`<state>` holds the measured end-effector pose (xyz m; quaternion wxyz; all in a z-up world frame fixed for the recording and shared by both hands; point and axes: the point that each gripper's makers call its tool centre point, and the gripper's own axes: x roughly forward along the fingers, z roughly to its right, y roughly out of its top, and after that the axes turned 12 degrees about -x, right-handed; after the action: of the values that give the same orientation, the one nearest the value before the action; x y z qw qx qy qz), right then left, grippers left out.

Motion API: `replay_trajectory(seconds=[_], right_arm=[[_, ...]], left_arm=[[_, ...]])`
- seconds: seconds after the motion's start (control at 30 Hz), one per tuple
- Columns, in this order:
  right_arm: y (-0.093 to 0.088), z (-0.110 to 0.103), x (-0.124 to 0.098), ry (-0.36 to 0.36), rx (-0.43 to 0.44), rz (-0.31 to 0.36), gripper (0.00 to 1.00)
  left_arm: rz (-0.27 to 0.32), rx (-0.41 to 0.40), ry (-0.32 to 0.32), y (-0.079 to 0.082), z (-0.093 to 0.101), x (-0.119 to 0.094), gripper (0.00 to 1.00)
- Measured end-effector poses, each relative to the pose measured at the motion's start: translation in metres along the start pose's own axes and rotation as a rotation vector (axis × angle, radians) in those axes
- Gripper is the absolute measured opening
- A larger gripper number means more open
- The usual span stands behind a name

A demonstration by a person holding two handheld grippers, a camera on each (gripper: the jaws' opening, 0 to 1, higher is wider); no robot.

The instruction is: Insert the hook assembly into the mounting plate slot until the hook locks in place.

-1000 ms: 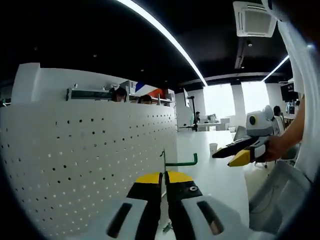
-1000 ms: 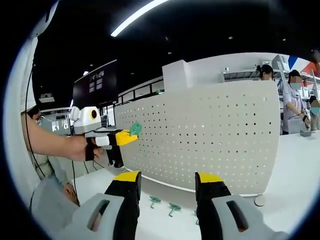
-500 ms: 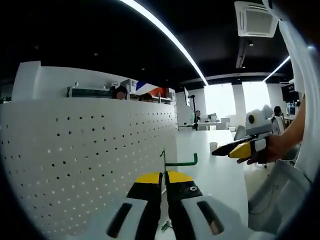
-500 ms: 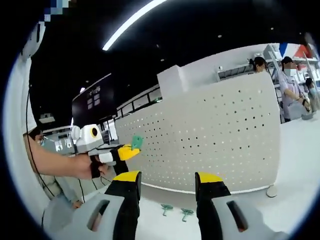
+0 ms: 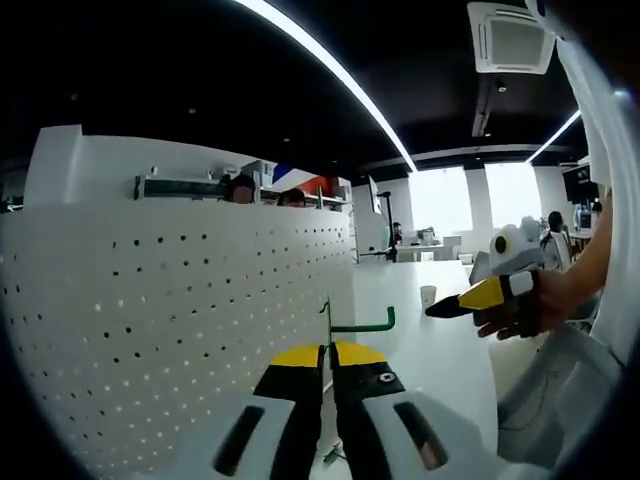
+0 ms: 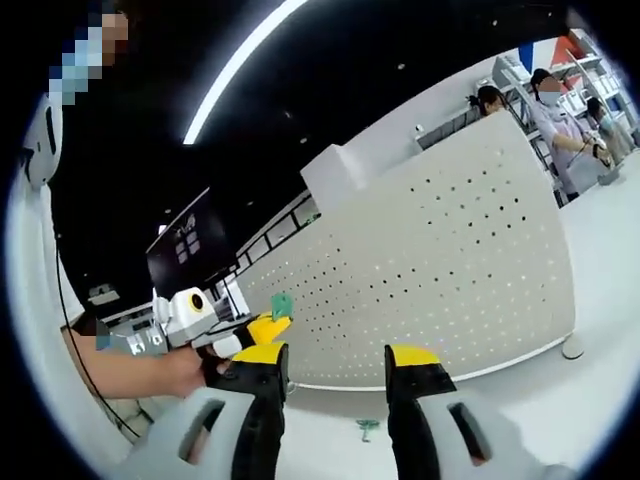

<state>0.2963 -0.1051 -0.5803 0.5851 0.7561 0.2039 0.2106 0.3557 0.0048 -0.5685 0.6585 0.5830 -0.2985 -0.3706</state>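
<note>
Ceiling light strip [image 5: 330, 75] glared bright vs dark ceiling; windows [image 5: 480, 205] blew out white. Heavy fisheye bend at edges, bkgd soft.

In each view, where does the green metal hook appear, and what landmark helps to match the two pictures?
Left gripper view: the green metal hook stands at lower centre, clamped at the yellow tips of the left tongs.
Right gripper view: the hook shows at lower left, at the tip of the left tongs.
Shared landmark: the white perforated mounting plate.
</note>
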Motion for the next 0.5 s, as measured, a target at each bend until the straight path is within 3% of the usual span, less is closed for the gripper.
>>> replay_trajectory(seconds=[0.5], right_arm=[[0.009, -0.014, 0.018, 0.020, 0.036, 0.053, 0.29]], left_arm=[[0.015, 0.005, 0.017, 0.005, 0.004, -0.001, 0.02]])
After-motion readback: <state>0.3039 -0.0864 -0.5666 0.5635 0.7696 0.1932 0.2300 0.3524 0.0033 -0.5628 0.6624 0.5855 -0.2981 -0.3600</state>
